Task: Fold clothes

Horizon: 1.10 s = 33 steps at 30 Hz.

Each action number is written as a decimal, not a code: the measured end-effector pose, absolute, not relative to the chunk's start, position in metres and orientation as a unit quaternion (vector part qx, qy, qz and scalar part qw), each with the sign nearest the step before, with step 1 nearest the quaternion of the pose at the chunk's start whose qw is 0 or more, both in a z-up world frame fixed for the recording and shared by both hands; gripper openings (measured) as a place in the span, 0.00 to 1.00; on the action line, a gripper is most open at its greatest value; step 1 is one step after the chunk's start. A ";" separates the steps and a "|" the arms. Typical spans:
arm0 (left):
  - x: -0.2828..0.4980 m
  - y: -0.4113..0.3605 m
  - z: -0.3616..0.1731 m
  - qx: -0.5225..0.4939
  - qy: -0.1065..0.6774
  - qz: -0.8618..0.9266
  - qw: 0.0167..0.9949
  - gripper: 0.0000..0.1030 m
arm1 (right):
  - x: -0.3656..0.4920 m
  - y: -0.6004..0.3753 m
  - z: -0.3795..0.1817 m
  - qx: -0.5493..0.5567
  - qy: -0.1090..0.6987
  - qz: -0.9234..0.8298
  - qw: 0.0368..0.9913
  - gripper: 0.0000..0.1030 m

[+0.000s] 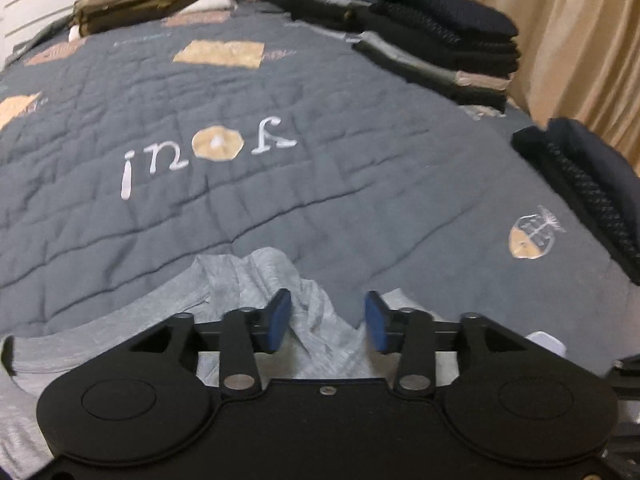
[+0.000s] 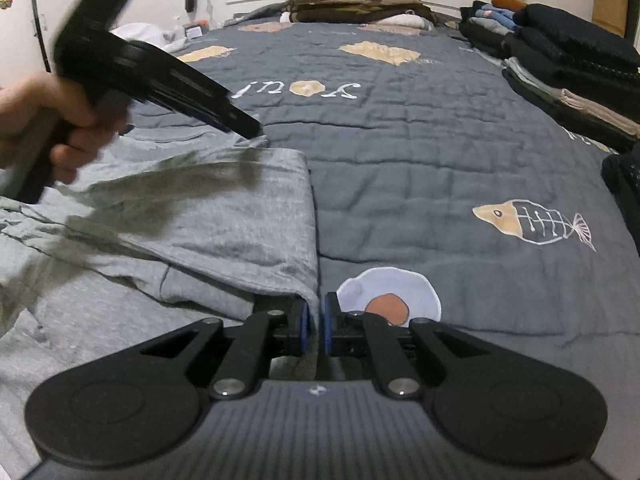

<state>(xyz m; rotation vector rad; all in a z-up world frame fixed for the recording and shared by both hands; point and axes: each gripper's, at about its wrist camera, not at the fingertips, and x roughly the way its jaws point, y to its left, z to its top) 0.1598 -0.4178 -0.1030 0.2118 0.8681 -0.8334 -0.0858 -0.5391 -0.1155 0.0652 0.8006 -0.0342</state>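
Observation:
A light grey garment (image 2: 208, 216) lies on the quilt with one part folded over itself. My right gripper (image 2: 316, 326) is shut on the near corner of that folded edge, the cloth pinched between the blue pads. My left gripper (image 1: 328, 320) hovers over the garment (image 1: 248, 280) with its jaws partly apart. A bunched ridge of grey cloth runs up between them, against the left pad, with a gap at the right pad. In the right wrist view the left gripper (image 2: 250, 130) is blurred, held by a hand (image 2: 60, 120), its tip at the fold's far corner.
The dark grey quilt (image 1: 280, 184) with fish and egg patches covers the bed. A stack of dark folded clothes (image 1: 440, 48) runs along the right edge, another dark pile (image 1: 592, 184) sits nearer. An olive stack (image 1: 148, 0) lies by the headboard. A beige curtain (image 1: 580, 40) hangs on the right.

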 end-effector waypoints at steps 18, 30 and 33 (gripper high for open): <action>0.198 -0.468 -0.104 0.023 0.436 -0.408 0.802 0.00 | -0.097 -0.544 -0.115 0.047 0.406 -0.020 0.912 0.02; 0.186 -0.450 -0.133 0.083 0.467 -0.401 0.784 0.21 | -0.093 -0.532 -0.116 0.016 0.406 -0.008 0.914 0.04; 0.191 -0.453 -0.135 0.052 0.470 -0.416 0.777 0.04 | -0.092 -0.534 -0.117 0.025 0.403 -0.011 0.915 0.03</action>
